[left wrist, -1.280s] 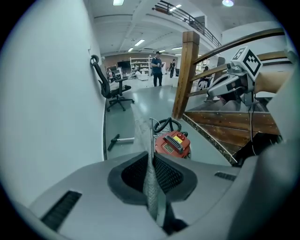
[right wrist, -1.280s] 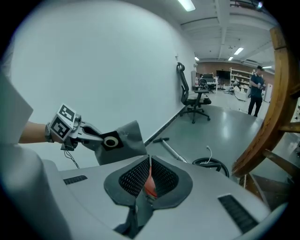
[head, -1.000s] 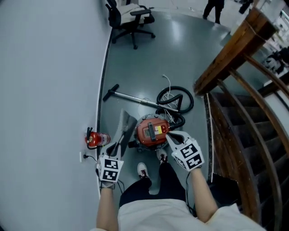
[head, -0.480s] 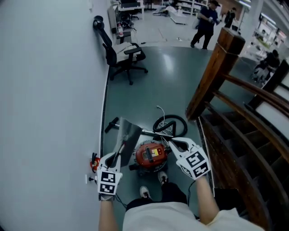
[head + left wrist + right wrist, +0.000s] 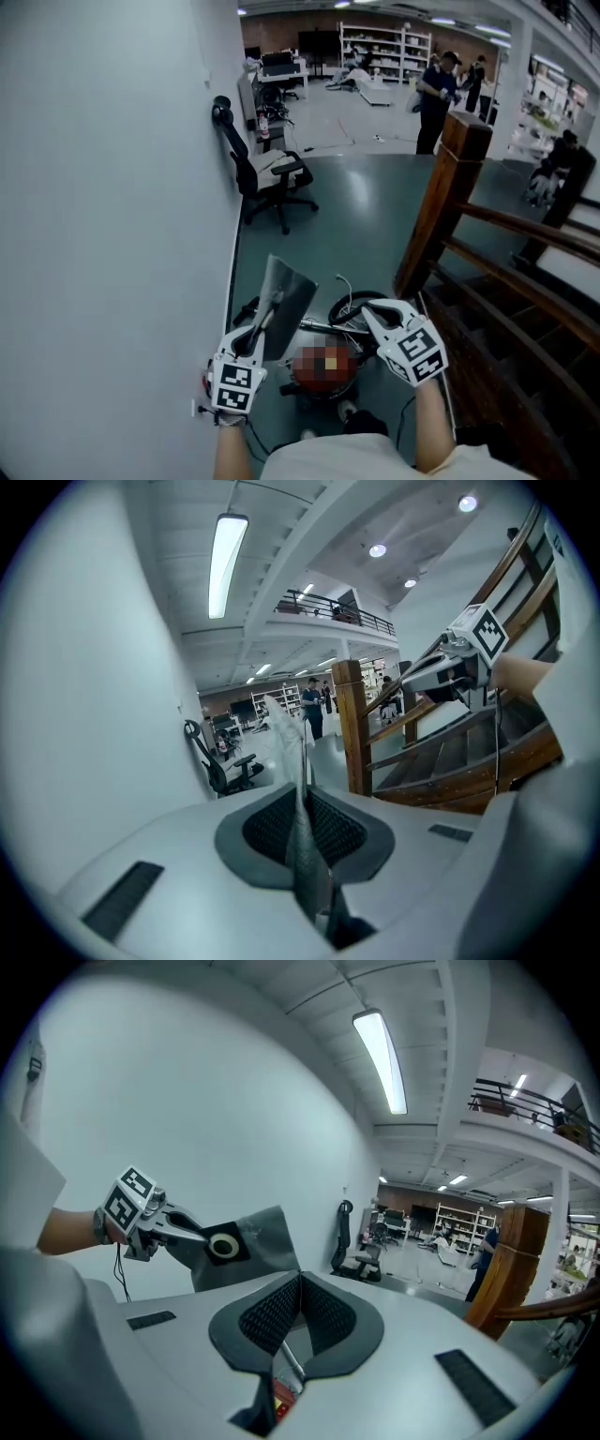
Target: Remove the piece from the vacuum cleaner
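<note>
Removal appears complete: left gripper (image 5: 251, 337) grasps the flat grey fabric dust bag (image 5: 286, 298), raised well clear of the round red vacuum cleaner (image 5: 323, 370) on the floor. Right gripper (image 5: 364, 309) clenched, empty. Only setting the bag aside seems left.

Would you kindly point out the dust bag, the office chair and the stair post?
dust bag (image 5: 286, 305): head view, grey side panel.
office chair (image 5: 270, 167): head view, seat cushion.
stair post (image 5: 439, 211): head view, wooden shaft.

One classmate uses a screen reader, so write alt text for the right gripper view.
The left gripper holds up a grey bag at its black collar, against a white wall. In front, the right gripper has its jaws shut and empty; an office chair stands beyond.
</note>
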Demonstrator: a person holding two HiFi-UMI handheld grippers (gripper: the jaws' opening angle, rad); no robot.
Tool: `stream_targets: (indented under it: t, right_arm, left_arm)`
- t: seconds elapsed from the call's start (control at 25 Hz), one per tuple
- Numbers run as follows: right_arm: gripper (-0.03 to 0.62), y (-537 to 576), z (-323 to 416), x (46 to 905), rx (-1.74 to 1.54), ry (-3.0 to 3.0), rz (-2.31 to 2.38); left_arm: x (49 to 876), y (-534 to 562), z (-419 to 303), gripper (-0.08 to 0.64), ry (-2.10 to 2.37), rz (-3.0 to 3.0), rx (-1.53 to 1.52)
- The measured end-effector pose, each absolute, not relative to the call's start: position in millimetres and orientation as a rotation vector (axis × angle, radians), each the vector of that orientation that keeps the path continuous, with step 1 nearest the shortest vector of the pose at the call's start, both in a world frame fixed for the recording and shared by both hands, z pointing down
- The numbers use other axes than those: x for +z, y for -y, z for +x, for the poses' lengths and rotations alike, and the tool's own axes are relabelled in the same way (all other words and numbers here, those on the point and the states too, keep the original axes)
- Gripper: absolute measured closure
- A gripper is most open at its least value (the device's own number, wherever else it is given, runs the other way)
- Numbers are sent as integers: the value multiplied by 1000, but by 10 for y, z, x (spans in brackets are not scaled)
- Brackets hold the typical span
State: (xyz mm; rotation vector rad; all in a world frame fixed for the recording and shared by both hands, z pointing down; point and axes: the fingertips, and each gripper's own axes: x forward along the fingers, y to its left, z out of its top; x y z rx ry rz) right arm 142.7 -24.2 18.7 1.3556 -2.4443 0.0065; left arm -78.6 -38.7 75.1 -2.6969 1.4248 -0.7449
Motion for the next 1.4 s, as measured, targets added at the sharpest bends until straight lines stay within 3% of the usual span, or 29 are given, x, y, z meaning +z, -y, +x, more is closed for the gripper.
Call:
stream_targets:
  t: [0.64,1.4]
  right_arm:
    - [563,124,1311,-699,-198,2521,1334]
    - [563,175,1171,-773,-231,2512,1304]
  left_arm:
    - [-483,288,-439,529,-1273,-2576,-516]
    - [-548,245,-439,529,-1255,-2603,-486]
